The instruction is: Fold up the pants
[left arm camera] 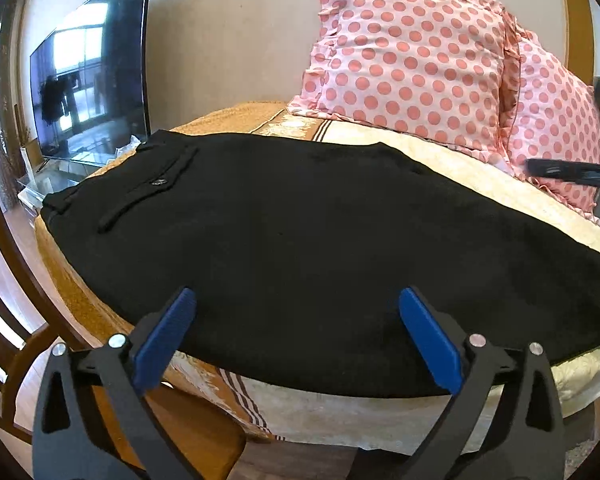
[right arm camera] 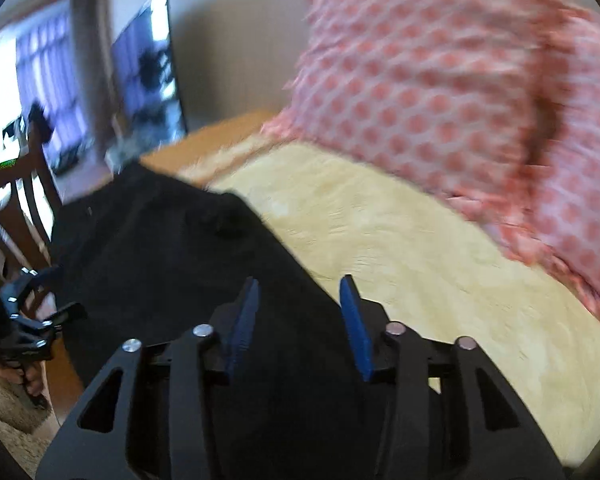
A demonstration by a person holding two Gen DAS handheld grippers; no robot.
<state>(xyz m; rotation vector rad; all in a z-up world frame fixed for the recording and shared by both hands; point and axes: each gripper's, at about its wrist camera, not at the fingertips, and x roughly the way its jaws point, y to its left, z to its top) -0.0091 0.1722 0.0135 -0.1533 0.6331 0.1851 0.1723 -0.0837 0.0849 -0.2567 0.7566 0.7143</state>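
Black pants [left arm camera: 300, 232] lie flat across the table, waistband and back pocket at the far left. My left gripper [left arm camera: 296, 300] is open wide, hovering over the near edge of the pants, holding nothing. In the blurred right wrist view the pants [right arm camera: 160, 248] lie to the left and under my right gripper [right arm camera: 298, 288], which is open above their right edge, holding nothing. The right gripper also shows at the right edge of the left wrist view [left arm camera: 572, 172]. The left gripper also shows at the left edge of the right wrist view [right arm camera: 28, 320].
A cream and orange cloth [left arm camera: 340, 408] covers the table. Two pink polka-dot pillows [left arm camera: 412, 60] stand at the back right. A television [left arm camera: 92, 76] stands at the back left. A wooden chair [right arm camera: 16, 208] is at the left side of the table.
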